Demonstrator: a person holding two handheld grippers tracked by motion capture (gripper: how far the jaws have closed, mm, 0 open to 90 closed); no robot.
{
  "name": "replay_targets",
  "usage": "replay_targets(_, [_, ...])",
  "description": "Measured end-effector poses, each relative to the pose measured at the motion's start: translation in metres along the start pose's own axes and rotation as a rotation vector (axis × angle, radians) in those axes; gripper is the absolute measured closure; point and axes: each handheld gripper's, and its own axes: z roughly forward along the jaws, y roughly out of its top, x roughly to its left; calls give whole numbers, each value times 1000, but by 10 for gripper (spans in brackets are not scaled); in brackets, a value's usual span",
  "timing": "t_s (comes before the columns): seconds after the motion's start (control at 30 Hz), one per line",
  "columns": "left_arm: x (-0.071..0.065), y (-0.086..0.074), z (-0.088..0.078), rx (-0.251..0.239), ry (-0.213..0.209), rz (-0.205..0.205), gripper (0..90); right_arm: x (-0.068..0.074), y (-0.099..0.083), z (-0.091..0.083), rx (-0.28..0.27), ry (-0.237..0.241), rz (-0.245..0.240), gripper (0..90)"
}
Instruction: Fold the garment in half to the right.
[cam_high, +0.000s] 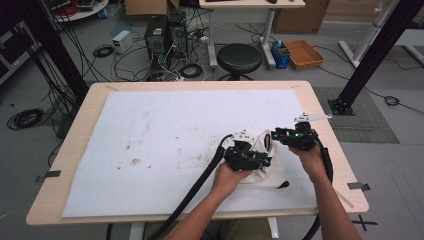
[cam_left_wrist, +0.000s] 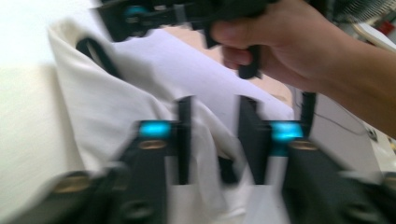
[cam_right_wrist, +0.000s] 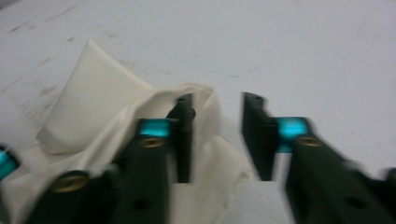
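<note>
A crumpled cream-white cloth bag with black strap handles lies near the front right of the surface, a wooden table covered by a stained white sheet. Both claws work at it from either side. The left claw sits low over the bag's middle; in the left gripper view its jaws stand spread, with a raised fold of the cloth between them and one black handle loop lying farther off. The right claw hovers at the bag's far upper edge; in the right gripper view its jaws are also spread, one jaw touching or just over a ridge of cloth while the other stands over bare sheet. Neither claw pinches anything yet, as far as the blurred pictures allow.

The step in hand looks like getting a first hold on the bag, probably to spread or flatten it. The next move calls for each claw to settle on a fold or edge and press shut on a single layer, then draw apart gently so the cloth opens without bunching or catching a handle.
</note>
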Motion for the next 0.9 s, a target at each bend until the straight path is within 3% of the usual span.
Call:
replay_targets(0.03, [2,0,-3,-7,9,2,595,-2,-2,-3,-7,-16,33,550])
replay_targets(0.17, [14,0,-32,-76,78,13,467,-10,-11,-23,-63,-43,88,523])
replay_targets(0.3, [36,-11,-70,-125,181,13,374,1,-22,-42,-73,-48,61,528])
replay_targets(0.33, [36,-11,-70,-125,181,13,350,1,-22,-42,-73,-48,61,528])
replay_targets(0.43, [56,-30,-104,-142,261,-6,325,32,-34,-44,11,7,-11,529])
replay_targets(0.47, [56,-30,-104,-142,261,-6,319,40,-37,-42,42,24,-21,522])
replay_targets(0.5, [62,-39,-117,-153,293,-8,317,48,-41,-39,67,42,-24,515])
replay_targets(0.53, [62,-39,-117,-153,293,-8,317,48,-41,-39,67,42,-24,515])
replay_targets(0.57, [67,-47,-129,-159,314,-12,317,63,-47,-31,145,4,-55,514])
replay_targets(0.6, [67,-47,-129,-159,314,-12,317,63,-47,-31,145,4,-55,514])
replay_targets(0.63, [70,-53,-139,-163,328,-25,317,71,-53,-23,209,-63,-80,578])
replay_targets(0.73, [71,-59,-147,-169,337,-28,317,73,-61,-19,238,-50,-69,813])
replay_targets(0.77, [73,-65,-155,-179,345,-30,317,73,-62,-20,237,-52,-68,855])
replay_targets(0.9, [77,-70,-167,-195,355,-33,317,76,-58,-38,197,-37,-46,878])
